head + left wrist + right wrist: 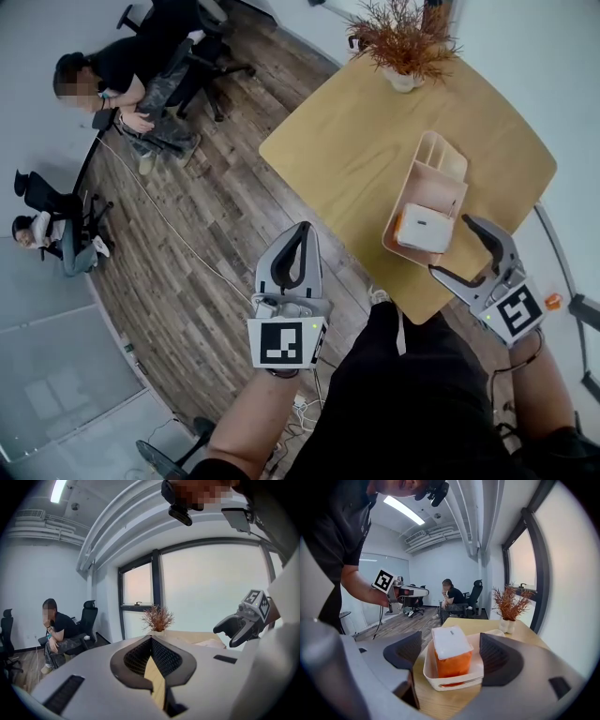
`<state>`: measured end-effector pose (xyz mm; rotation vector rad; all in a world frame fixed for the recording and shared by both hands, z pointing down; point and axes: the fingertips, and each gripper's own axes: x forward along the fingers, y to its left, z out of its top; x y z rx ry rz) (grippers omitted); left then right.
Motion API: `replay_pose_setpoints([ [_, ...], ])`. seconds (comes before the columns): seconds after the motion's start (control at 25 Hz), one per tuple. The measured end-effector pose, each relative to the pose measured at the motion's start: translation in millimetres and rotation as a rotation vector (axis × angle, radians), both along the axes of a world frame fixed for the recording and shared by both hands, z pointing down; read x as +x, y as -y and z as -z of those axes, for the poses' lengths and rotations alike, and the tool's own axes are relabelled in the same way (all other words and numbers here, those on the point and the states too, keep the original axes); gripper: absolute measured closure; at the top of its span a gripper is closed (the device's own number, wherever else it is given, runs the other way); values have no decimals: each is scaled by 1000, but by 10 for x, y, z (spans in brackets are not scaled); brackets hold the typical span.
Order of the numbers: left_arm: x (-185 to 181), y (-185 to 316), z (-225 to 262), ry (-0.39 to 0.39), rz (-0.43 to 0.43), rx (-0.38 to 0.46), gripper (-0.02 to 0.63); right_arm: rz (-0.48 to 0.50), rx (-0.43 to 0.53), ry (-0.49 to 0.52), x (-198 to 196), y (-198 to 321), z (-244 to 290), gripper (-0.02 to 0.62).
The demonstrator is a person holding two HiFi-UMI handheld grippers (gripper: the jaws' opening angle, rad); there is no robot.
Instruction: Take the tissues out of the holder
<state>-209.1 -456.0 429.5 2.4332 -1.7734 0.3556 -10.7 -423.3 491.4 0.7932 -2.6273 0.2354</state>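
Observation:
A cream holder (441,161) lies on the wooden table (337,141), and a tissue pack (424,228) with a white top and orange sides stands in its near end. My right gripper (450,246) is open at that end, its pads apart from the pack. In the right gripper view the tissue pack (451,651) stands upright in the holder (454,680), framed by the right gripper's (452,654) spread jaws. My left gripper (302,230) hangs shut over the floor to the left of the table, holding nothing. The left gripper view shows the left gripper's (151,640) tips touching.
A dried plant in a white pot (403,47) stands at the table's far edge. The holder's far compartments (442,155) look empty. Two people sit on office chairs (122,80) across the wooden floor at left. A cable (178,234) runs over the floor.

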Motion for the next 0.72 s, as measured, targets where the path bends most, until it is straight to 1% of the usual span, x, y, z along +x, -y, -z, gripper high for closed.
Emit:
replay_pose_setpoints([
  [0.12,25,26,-131,22,2,-26,601,17,6,6,-5,55,-119,229],
  [0.24,-4,51,-245,28,17,-53,601,45,0,3,-35,103,-262,229],
  [0.4,2,132,-337,40,22,-62,601,83,-25,-14,-106,116,-440,229],
  [0.56,76,149,-482,20,20,-77,601,92,-15,-16,-141,207,-545,229],
  [0.64,122,99,-612,-8,18,-107,601,75,-17,-5,-162,239,-558,229],
  [0.72,160,48,-726,-32,20,-133,601,82,-33,0,-193,237,-583,229],
])
